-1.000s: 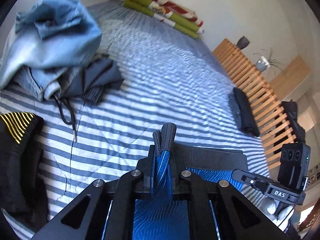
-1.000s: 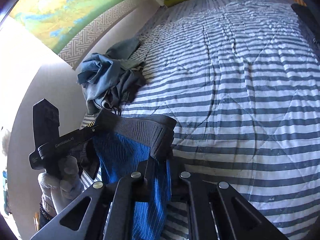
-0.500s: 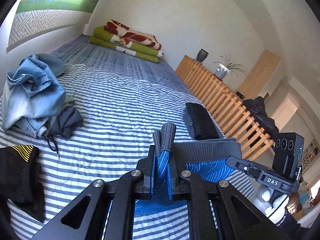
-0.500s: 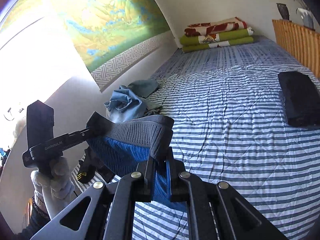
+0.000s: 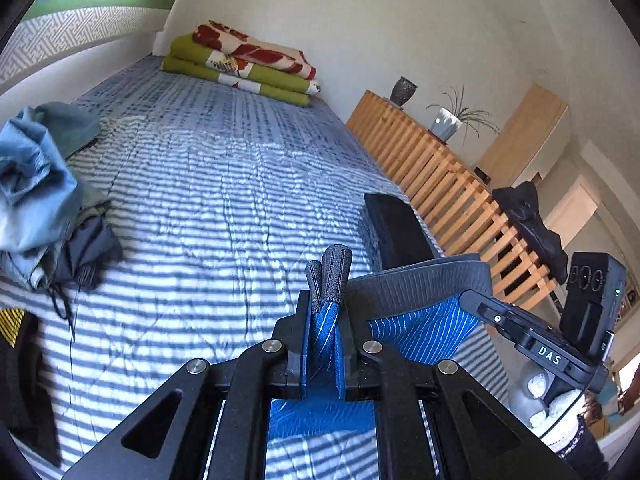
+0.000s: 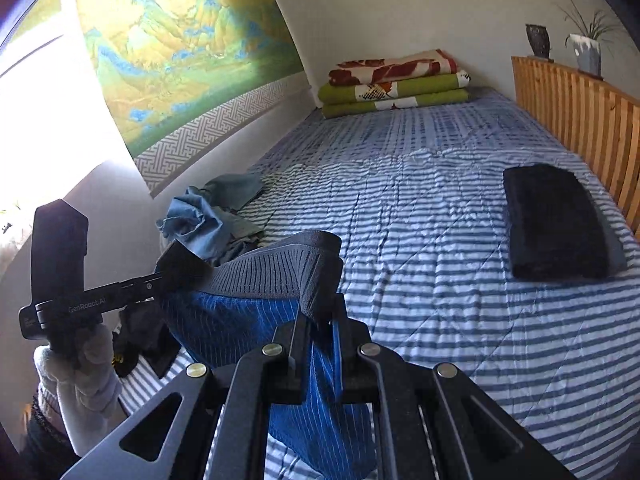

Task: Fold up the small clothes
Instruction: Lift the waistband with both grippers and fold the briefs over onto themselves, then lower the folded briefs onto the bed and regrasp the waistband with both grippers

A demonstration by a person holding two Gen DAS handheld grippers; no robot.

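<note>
Blue pinstriped briefs (image 5: 420, 330) (image 6: 236, 324) with a grey ribbed waistband (image 6: 280, 268) hang stretched in the air above the striped bed (image 5: 224, 200). My left gripper (image 5: 325, 320) is shut on one end of the waistband, which sticks up between its fingers. At the other end, my right gripper (image 6: 318, 332) is shut on the waistband. In the left wrist view the right gripper appears at the right edge; in the right wrist view the left gripper (image 6: 176, 268) shows at the left, held by a gloved hand (image 6: 76, 380).
A pile of blue and grey clothes (image 5: 36, 196) (image 6: 208, 224) lies near the wall. A black garment with yellow stripes (image 5: 16, 344) lies near it. A folded black item (image 6: 552, 220) (image 5: 396, 228) rests by the wooden slatted rail (image 5: 452, 188). Folded blankets (image 6: 392, 84) sit at the bed's far end.
Both grippers have tilted up and lifted the briefs higher above the bed, so more of the room and far wall shows. Both grips are unchanged.
</note>
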